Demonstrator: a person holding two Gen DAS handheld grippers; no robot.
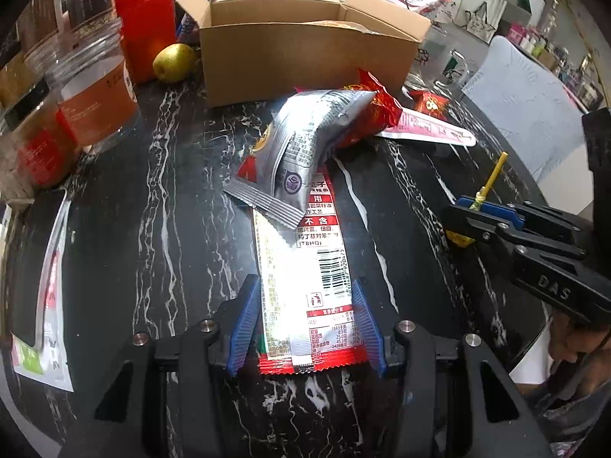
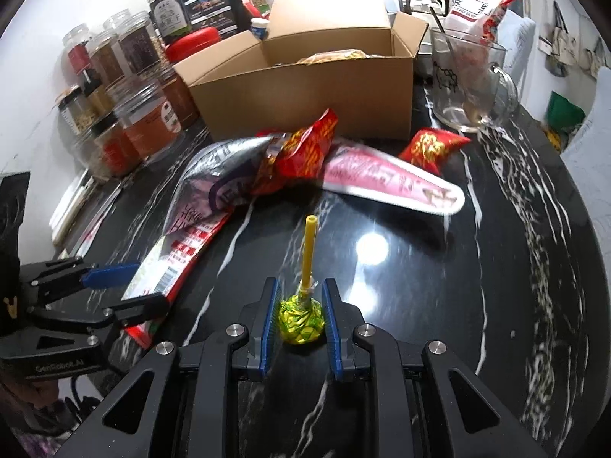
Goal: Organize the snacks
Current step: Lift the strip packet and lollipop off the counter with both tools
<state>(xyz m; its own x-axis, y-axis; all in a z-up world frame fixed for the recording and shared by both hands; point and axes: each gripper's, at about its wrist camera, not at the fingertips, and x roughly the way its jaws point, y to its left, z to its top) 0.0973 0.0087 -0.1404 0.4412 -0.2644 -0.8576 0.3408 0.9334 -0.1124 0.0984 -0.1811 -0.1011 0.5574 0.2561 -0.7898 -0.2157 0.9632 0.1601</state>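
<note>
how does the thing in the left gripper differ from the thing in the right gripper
The left gripper clamps a long flat red snack packet; the right gripper clamps a small round lollipop. The packet lies flat on the table; the lollipop's yellow stick points away. Both are wrapped snacks, still outside the cardboard box.

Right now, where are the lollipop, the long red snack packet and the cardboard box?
lollipop (image 2: 301,320): right wrist view, on its yellow-green wrapped head.
long red snack packet (image 1: 305,290): left wrist view, on the barcode panel.
cardboard box (image 1: 305,65): left wrist view, on its front wall.
</note>
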